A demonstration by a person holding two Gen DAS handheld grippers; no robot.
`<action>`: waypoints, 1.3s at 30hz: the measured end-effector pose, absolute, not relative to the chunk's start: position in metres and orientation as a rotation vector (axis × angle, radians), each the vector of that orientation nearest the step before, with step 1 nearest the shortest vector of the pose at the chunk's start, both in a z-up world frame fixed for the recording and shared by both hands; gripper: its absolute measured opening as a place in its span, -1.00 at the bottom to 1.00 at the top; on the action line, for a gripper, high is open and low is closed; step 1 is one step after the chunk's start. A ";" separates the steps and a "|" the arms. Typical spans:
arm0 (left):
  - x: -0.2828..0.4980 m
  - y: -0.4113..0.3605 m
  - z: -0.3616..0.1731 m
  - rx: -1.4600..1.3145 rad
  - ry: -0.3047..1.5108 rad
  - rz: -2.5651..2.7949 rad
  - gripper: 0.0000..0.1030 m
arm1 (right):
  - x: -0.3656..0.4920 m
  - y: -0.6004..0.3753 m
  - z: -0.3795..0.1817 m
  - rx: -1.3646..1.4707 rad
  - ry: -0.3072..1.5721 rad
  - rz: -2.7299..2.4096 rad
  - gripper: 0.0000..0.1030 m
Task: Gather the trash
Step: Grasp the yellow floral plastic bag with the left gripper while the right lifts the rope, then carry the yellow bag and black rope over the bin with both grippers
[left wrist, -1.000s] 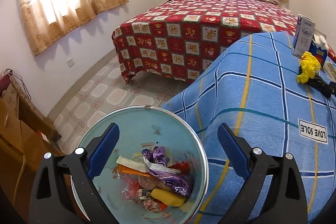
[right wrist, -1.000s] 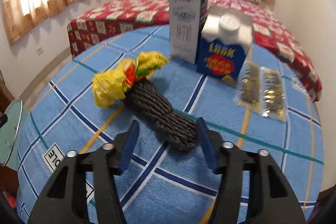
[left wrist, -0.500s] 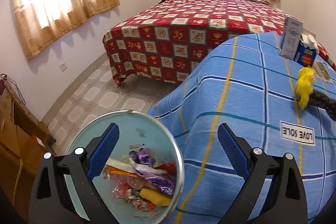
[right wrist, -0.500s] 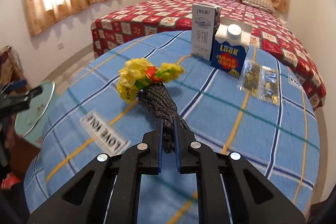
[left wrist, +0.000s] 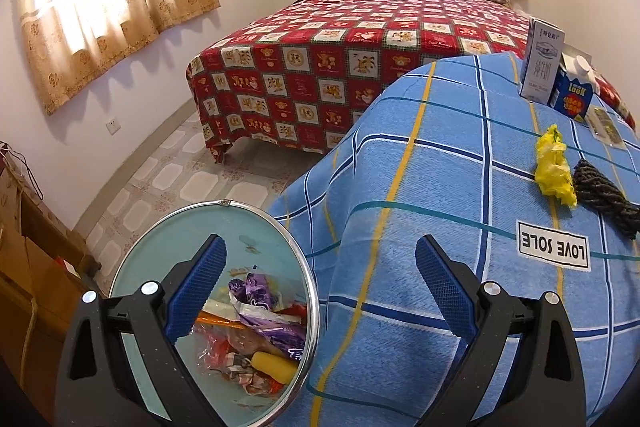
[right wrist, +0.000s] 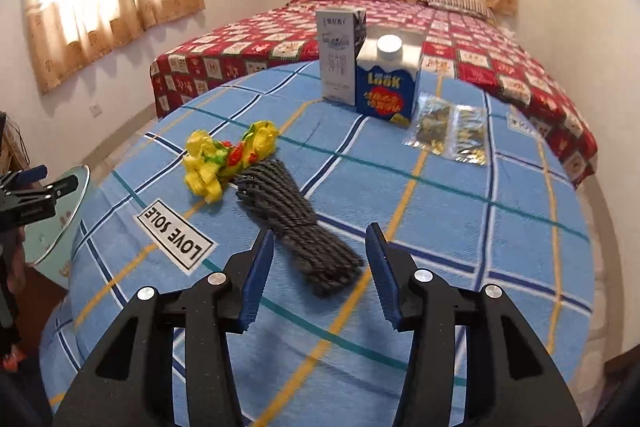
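Observation:
A black mesh sleeve lies on the blue checked tablecloth, its near end between my right gripper's blue pads. The jaws are opening and do not press on it. A crumpled yellow wrapper touches the sleeve's far end. My left gripper stands open and empty, above the edge of a pale teal bin that holds several wrappers. The left wrist view also has the yellow wrapper and the sleeve at the right.
A grey carton and a blue carton stand at the table's far side, with two clear packets beside them. Beyond the table is a bed with a red quilt. Cardboard boxes stand left of the bin.
My right gripper closed on the sleeve's near end, pulled back, then opened; the sleeve now lies loose on the cloth. The left gripper drifted toward the table, still open.

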State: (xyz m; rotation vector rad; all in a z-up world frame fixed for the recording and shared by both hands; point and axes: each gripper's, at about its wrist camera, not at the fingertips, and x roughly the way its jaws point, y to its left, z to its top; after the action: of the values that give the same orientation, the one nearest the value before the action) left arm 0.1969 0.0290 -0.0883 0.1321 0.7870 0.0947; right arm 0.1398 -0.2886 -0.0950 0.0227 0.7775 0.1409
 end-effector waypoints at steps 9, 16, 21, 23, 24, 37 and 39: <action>0.194 0.009 -0.084 0.125 0.784 0.035 0.82 | 0.137 -0.301 -0.095 0.069 0.790 0.118 -0.78; 0.207 -0.044 -0.083 0.173 0.779 -0.045 0.82 | 0.127 -0.329 -0.088 0.056 0.723 0.007 -0.78; 0.224 -0.087 -0.084 0.201 0.779 -0.098 0.82 | 0.132 -0.360 -0.093 0.073 0.722 -0.079 -0.78; 0.230 -0.103 -0.086 0.209 0.783 -0.114 0.82 | 0.131 -0.372 -0.093 0.082 0.717 -0.103 -0.78; 0.233 -0.109 -0.087 0.212 0.786 -0.121 0.82 | 0.134 -0.377 -0.095 0.084 0.716 -0.108 -0.78; 0.269 -0.131 -0.123 0.183 0.937 -0.194 -0.41 | 0.131 -0.375 -0.099 0.072 0.704 -0.045 -0.78; 0.264 -0.124 -0.119 0.194 0.916 -0.185 -0.42 | 0.132 -0.364 -0.097 0.060 0.702 -0.024 -0.78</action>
State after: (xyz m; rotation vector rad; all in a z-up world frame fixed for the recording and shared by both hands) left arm 0.2635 -0.1244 -0.1190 0.1937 0.9156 -0.1846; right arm 0.1317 -0.3635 -0.0975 0.0603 0.7022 -0.0244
